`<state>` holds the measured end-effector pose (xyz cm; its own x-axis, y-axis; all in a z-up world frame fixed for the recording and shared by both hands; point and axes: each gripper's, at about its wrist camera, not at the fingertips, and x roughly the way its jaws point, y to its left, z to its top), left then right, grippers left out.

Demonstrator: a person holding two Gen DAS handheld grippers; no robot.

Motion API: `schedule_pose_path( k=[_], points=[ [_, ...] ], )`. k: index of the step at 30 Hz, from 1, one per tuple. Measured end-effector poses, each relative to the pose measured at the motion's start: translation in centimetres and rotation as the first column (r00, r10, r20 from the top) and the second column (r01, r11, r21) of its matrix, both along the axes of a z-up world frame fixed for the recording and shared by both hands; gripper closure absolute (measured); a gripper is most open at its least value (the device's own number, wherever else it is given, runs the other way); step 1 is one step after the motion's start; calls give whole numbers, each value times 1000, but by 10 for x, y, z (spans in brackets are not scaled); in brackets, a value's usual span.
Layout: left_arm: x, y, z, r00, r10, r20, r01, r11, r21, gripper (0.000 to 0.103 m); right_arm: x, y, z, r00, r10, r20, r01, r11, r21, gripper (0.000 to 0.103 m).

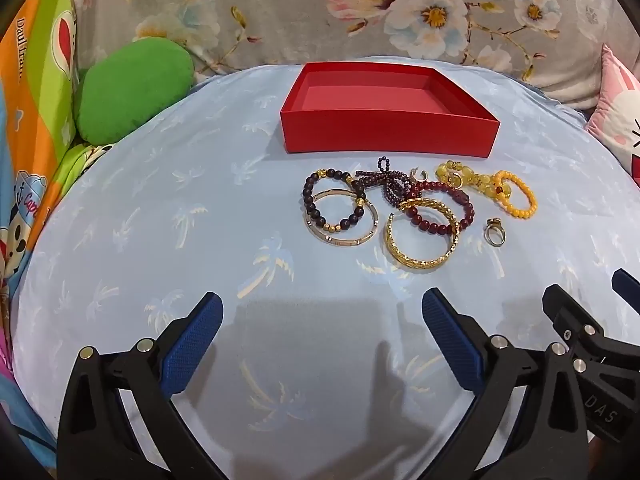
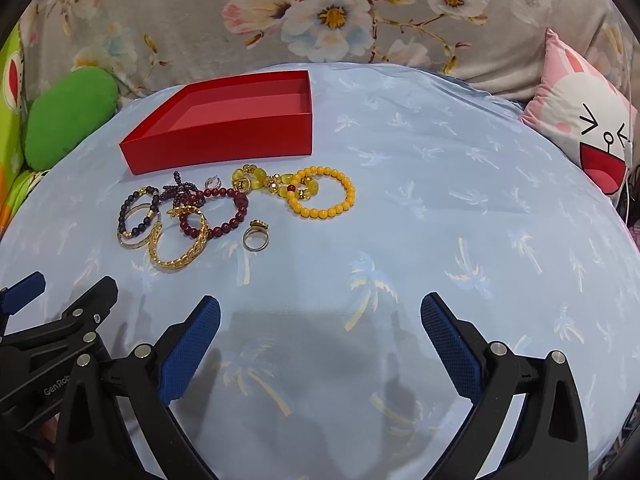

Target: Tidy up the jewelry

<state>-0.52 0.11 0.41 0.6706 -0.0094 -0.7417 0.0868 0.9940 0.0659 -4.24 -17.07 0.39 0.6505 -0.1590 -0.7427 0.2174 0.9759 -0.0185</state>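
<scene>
Left wrist view: we hover both hands' tools, left gripper point(image 1: 322, 322) and right gripper point(image 2: 320, 322), fingers spread and empty; jewelry point(image 1: 416, 208) lies before the empty red box point(image 1: 390, 130). Next, we judge, grasp one bracelet.

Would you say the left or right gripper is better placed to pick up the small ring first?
Probably the right gripper: the ring lies nearer its open jaws, while from the left gripper it sits farther off to the side.

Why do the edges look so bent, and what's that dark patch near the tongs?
Left wrist view: fisheye lens bows the red box and darkens corners; right wrist view: same curving; the patch is the tongs' shadow on the blue cloth.
</scene>
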Motion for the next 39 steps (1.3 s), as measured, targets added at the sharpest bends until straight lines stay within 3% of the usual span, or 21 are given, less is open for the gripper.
schedule_pose_path(
  k=[39],
  points=[
    [-1,1,2,1000,-1,4,1,1000,-6,8,-3,0,-1,1000,0,1,0,1000,0,6]
  ],
)
